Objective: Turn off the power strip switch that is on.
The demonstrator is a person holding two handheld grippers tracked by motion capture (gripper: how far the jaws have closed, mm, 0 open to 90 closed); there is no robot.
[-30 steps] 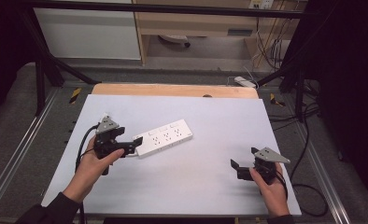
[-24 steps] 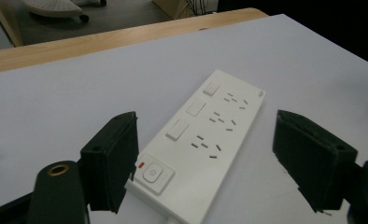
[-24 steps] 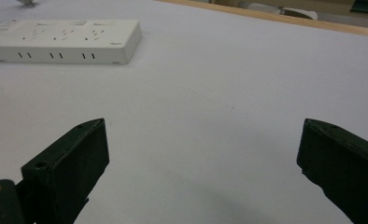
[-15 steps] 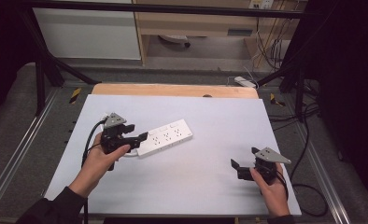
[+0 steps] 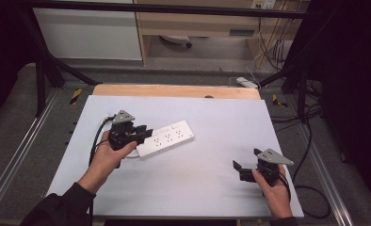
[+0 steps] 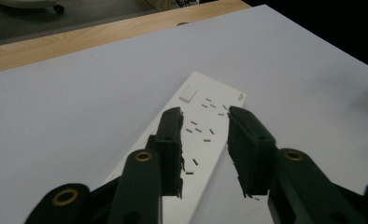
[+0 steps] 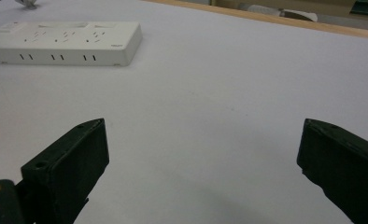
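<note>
1. The left tongs (image 5: 145,135) had just been closing, their jaws straddling the near end of the white power strip (image 5: 167,140); in the left gripper view the jaws sat at either long edge of the power strip (image 6: 198,135), but whether the pads already pressed on it could not be told.
2. The right tongs (image 5: 237,170) stood wide apart with nothing between them, low over bare table (image 5: 212,113), well apart from the strip.
3. The power strip lay flat and slanted on the left half of the table, its switch end pointing away from the left tongs.
</note>
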